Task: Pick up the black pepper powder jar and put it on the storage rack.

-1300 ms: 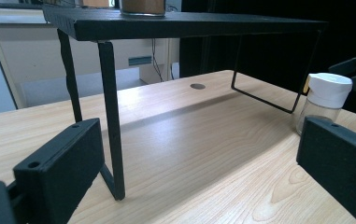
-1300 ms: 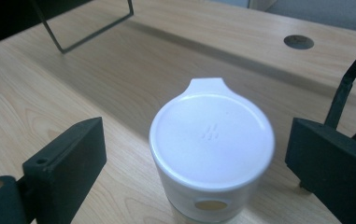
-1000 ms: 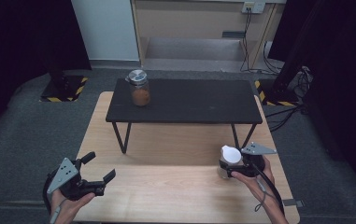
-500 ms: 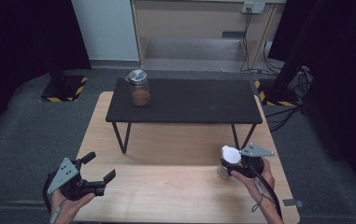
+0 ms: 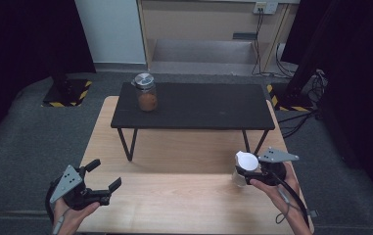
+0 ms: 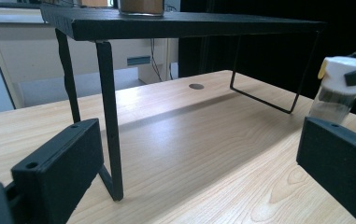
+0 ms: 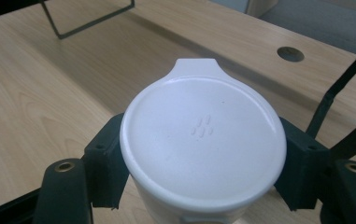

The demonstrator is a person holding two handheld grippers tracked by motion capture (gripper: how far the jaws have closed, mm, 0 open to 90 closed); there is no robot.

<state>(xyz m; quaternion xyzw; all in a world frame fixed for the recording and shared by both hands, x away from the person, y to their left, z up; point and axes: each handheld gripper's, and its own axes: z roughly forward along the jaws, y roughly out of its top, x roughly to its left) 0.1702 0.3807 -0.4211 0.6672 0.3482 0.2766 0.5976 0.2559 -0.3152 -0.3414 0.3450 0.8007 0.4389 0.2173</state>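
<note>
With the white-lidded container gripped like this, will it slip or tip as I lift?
The right hand-held gripper clamps the white-lidded container just under its lid, so it probably hangs steady. The smooth clear wall could slip. It looks nearly empty, so likely light.

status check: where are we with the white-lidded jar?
Done: the right gripper is shut on the white-lidded jar, jaws pressing both sides under the lid. In hand: the jar sits near the wooden table's right edge; whether it is clear of the wood is hard to tell. Left: carrying and placing it, perhaps on the black shelf beside the brown-filled jar. The left gripper is open, holding nothing.
</note>
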